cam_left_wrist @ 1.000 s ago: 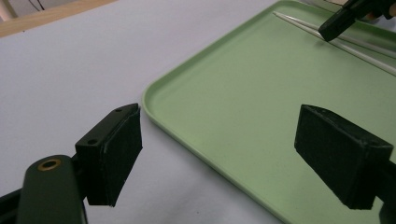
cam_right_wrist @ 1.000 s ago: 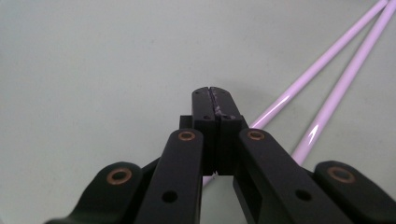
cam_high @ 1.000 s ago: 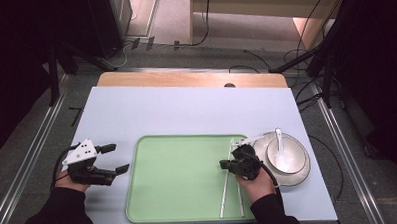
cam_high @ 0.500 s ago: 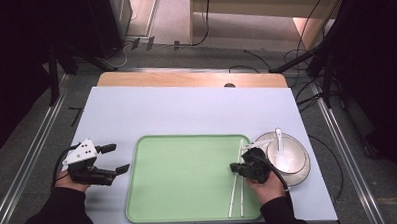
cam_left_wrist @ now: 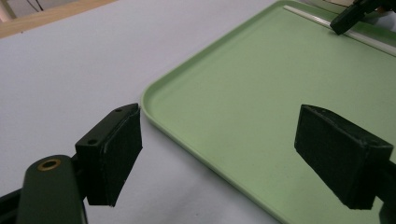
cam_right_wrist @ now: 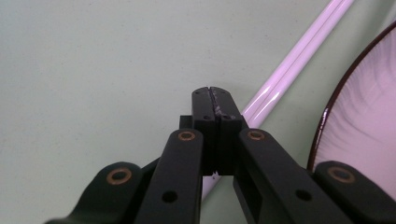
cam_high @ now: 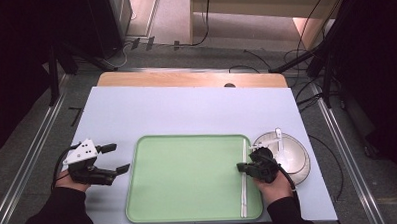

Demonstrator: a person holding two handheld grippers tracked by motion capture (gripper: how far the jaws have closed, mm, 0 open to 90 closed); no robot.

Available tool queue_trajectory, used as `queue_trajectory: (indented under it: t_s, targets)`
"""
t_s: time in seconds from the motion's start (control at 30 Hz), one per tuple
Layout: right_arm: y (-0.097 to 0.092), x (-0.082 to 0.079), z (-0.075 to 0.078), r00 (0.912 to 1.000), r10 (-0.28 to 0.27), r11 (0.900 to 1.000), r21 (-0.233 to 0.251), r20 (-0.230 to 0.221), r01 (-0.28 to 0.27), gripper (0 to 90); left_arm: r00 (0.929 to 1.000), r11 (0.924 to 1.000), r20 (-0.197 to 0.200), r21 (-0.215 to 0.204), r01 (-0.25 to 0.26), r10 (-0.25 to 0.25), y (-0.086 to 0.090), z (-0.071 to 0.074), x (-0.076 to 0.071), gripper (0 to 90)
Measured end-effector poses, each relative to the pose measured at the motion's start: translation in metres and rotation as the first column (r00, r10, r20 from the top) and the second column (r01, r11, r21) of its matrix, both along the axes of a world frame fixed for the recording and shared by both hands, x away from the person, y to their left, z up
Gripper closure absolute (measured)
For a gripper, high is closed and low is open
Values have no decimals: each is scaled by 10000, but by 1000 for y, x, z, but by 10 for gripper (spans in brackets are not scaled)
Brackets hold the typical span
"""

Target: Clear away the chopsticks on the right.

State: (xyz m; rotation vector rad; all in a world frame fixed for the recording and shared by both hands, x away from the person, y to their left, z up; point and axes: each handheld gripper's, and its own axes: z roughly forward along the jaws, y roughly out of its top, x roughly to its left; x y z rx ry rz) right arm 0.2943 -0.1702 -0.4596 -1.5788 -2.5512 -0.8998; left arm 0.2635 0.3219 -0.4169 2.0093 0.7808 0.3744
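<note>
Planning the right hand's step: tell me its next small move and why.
Probably open the right tongs and straddle the white chopsticks: the tongs are shut on nothing, right over the chopsticks, which lie loose by the green tray's right rim.

Tray (cam_high: 189,182): pale green, plain, no pattern. Chopsticks (cam_high: 245,175) at its 3 o'clock edge: white, a pinkish cast in the right gripper view. Plate (cam_high: 298,156): white with a dark rim line. Counter (cam_high: 186,112): pale grey-white surface, wood-brown strip at 12 o'clock. Both claws, left claw (cam_high: 113,157) and right claw (cam_high: 241,166): black; brass-coloured pins.
</note>
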Motion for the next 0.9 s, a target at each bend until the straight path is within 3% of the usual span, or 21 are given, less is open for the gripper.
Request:
queue_trajectory:
  t_s: [0.13,0.5,0.73,0.9]
  targets:
    - [0,-1,2,9999,120,9995,288,25,-121,873,10000,10000,4,-4,14,-14,0,0,0,151]
    - [-5,-2,20,9953,503,9900,1275,830,-606,710,10000,10000,17,6,31,-31,0,1,-1,151]
    - [-11,-3,37,9856,635,9816,1683,1570,-901,535,10000,10000,30,-10,37,-37,1,1,-1,151]
    - [-21,-3,46,9787,635,9802,1721,1952,-979,471,10000,10000,45,1,37,-37,1,1,-1,151]
